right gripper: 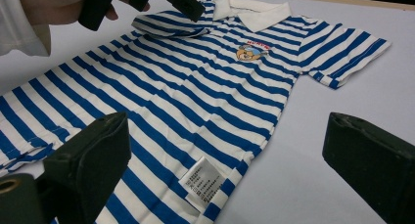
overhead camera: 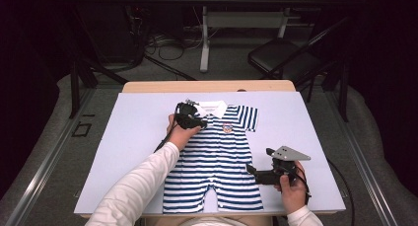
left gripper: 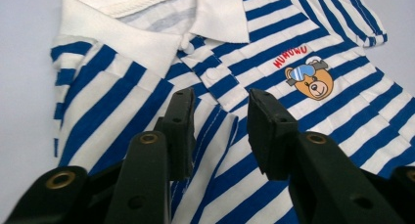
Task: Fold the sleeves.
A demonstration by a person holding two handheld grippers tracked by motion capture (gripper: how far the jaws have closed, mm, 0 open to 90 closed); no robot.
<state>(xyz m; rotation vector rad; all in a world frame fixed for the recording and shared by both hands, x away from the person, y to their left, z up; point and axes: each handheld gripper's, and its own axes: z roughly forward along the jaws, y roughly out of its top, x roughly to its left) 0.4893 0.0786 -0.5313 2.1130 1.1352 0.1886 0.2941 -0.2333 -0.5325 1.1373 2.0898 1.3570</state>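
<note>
Working on a blue-and-white striped baby romper (overhead camera: 217, 157) laid flat in the middle of the high view, collar toward the top of the frame, legs at the bottom edge. It sits on a pale lavender-grey mat (overhead camera: 133, 152) covering the desk, with a strip of light wood tabletop (overhead camera: 148, 86) peeking out along the top edge of the mat.

My left gripper (left gripper: 218, 131) is over the romper's left shoulder, just left of the white collar (overhead camera: 213, 108) in the high view. Its jaws stand a little apart with striped cloth lying under the gap, the pads not pressing on it as far as I can see. The left sleeve is folded in there, the other sleeve spread out at the upper right of the romper. There's a little bear badge (left gripper: 310, 78) on the chest.

My right gripper (right gripper: 225, 155) sits at the lower right of the romper, jaws wide, nothing in them, a white care label (right gripper: 200, 185) just ahead on the side seam.

Room's dark: grey floor, cables at upper centre, 1 black chair (overhead camera: 281, 58) at upper right, another table's legs behind.
</note>
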